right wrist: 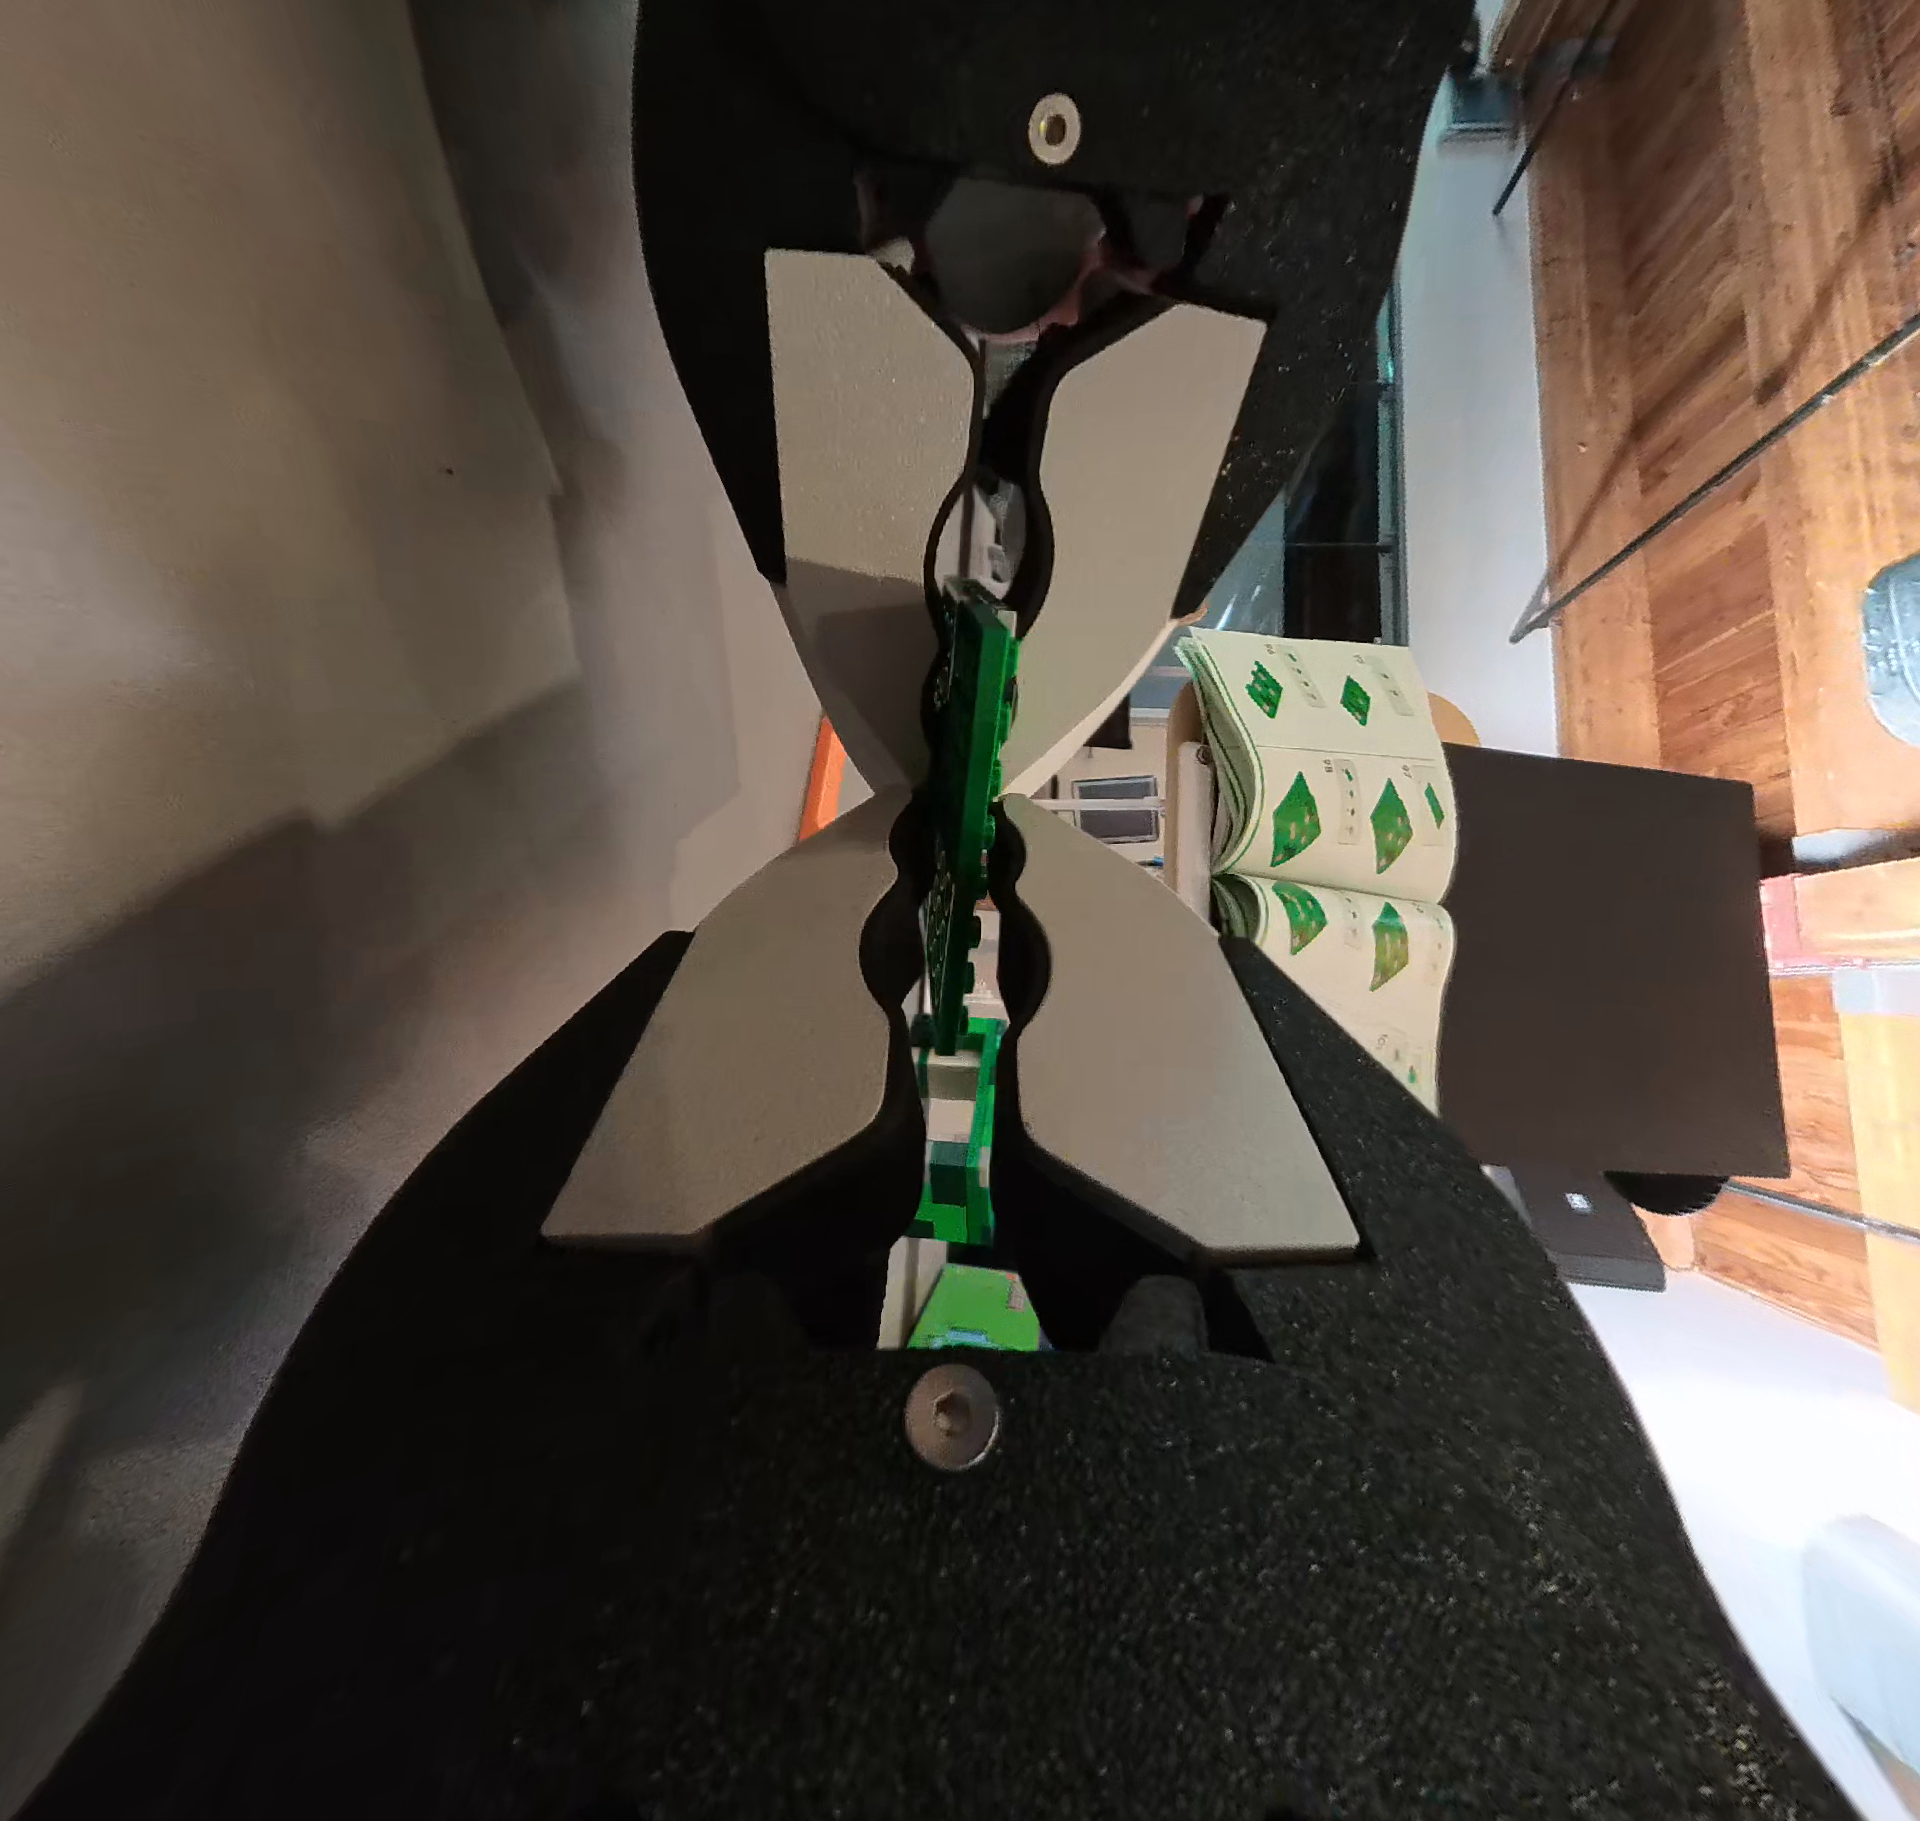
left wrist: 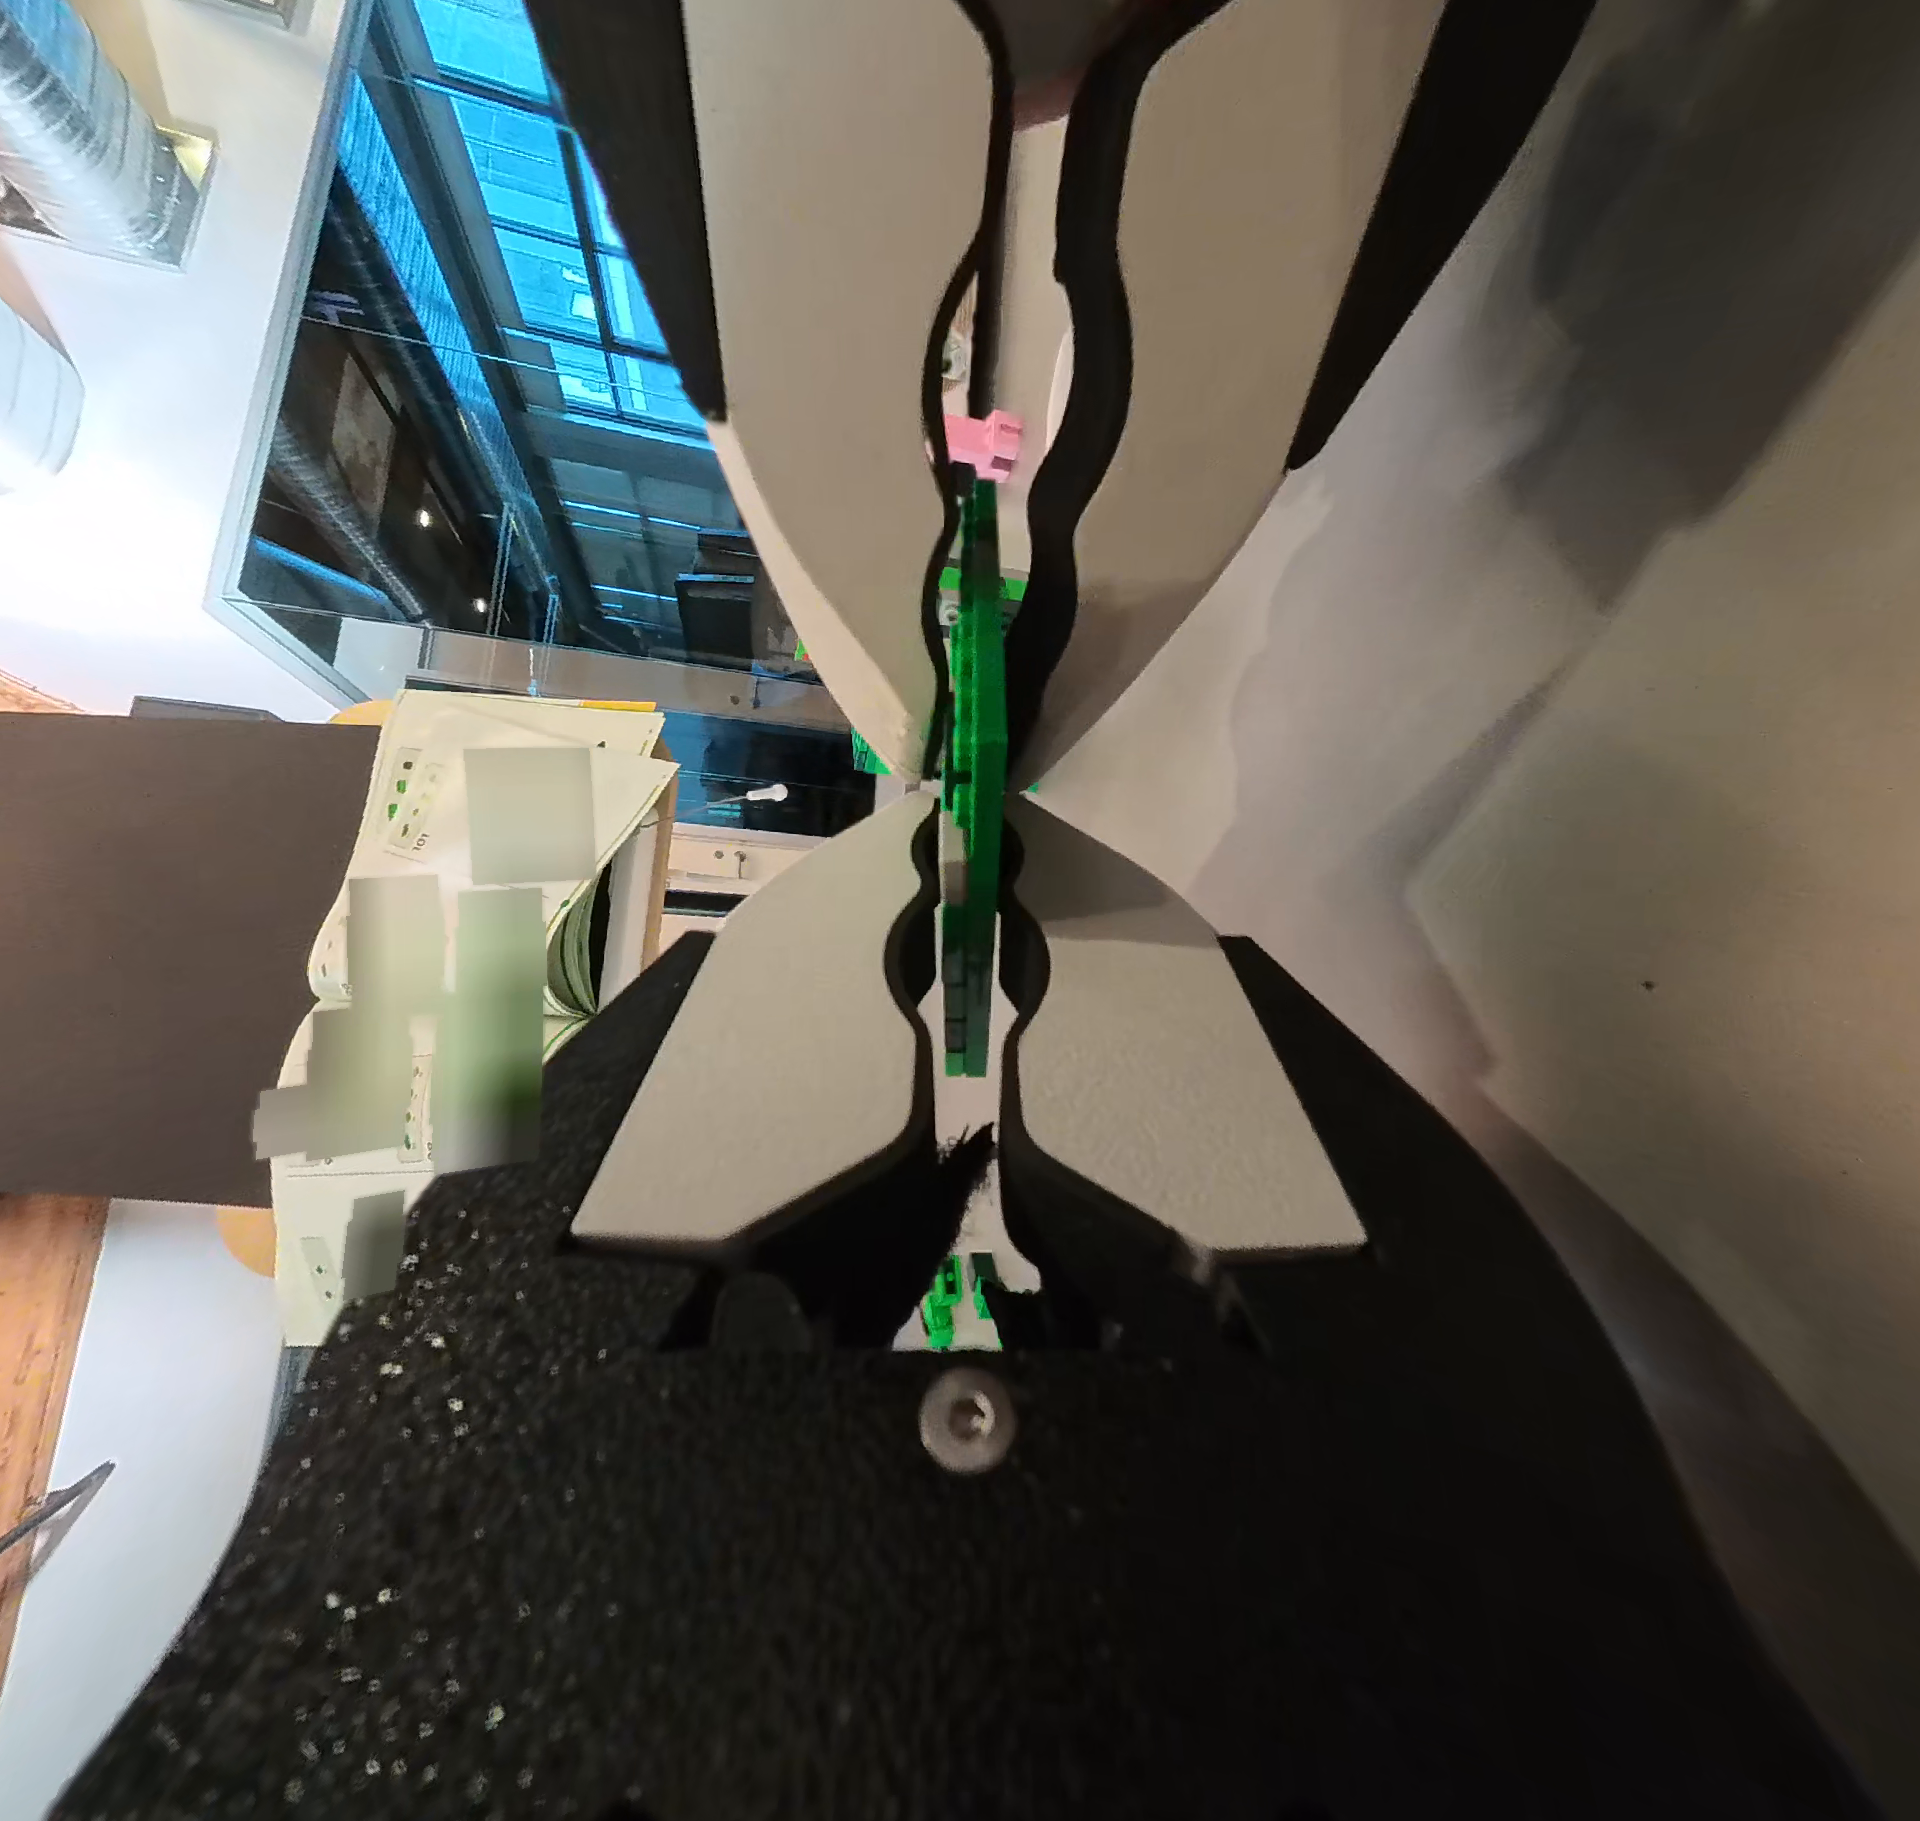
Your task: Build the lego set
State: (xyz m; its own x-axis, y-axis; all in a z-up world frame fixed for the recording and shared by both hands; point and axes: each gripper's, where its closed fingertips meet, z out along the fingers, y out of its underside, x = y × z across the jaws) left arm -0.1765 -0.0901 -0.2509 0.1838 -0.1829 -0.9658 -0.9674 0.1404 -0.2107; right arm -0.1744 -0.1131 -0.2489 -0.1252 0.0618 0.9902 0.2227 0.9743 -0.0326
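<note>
a green lego plate stands edge-on between both grippers, tip to tip. the left gripper clamps its near end, the right gripper its other end. a pink brick sits at its far edge; an open instruction booklet lies beside.

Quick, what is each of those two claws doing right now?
Left gripper: closed on the flat green Lego plate assembly, held edge-on.
Right gripper: closed on the same green plate assembly.
</note>
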